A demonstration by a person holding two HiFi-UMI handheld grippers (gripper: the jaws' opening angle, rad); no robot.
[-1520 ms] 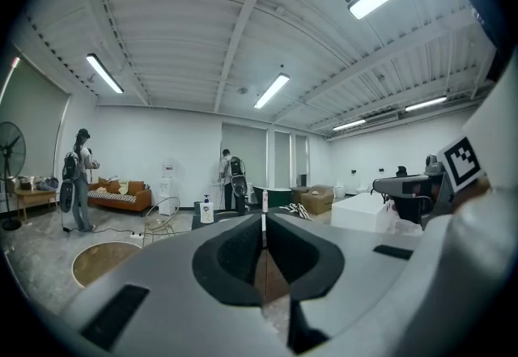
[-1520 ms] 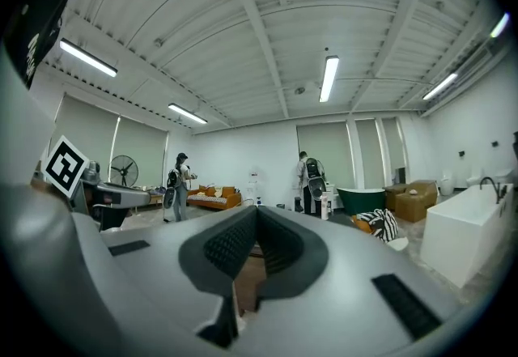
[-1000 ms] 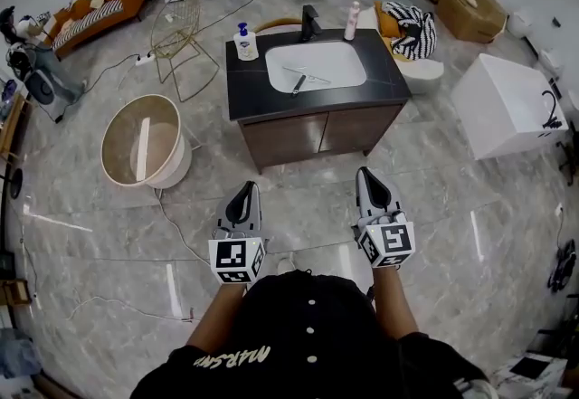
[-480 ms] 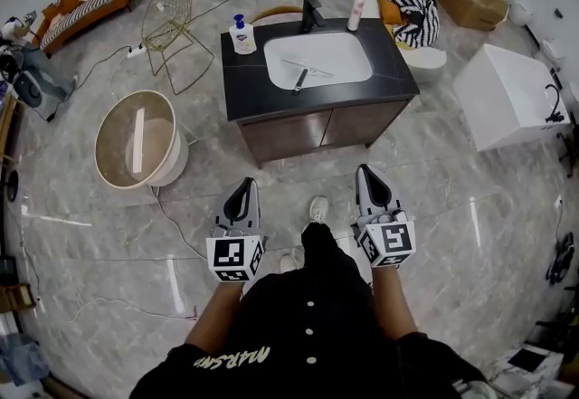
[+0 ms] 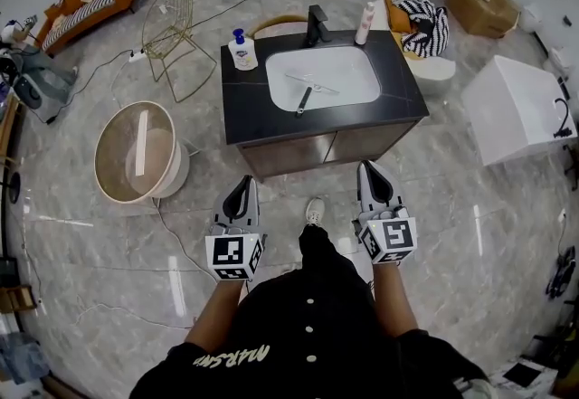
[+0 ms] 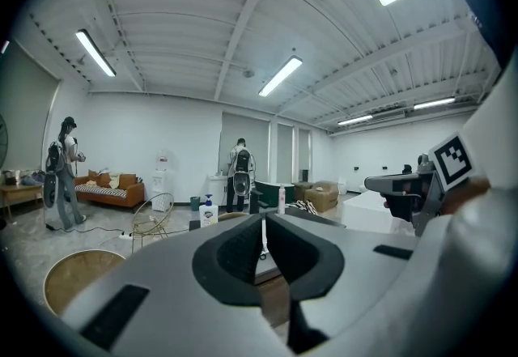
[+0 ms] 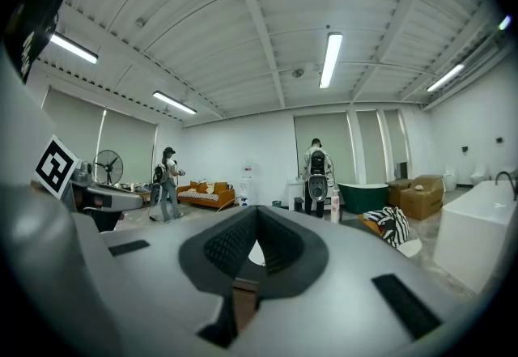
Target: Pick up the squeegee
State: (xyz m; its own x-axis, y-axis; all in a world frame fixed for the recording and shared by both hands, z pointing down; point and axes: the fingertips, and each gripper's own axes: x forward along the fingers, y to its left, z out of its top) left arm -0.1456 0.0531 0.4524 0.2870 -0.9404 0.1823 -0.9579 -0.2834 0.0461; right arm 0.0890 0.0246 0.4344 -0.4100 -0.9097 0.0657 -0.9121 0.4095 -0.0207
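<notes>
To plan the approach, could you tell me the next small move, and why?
Probably step closer to the vanity: the squeegee lies in its sink, well beyond the left gripper and right gripper, both shut and empty.

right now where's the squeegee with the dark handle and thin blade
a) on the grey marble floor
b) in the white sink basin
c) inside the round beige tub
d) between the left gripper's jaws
B: the squeegee lies inside the white sink basin set in the black vanity top.
</notes>
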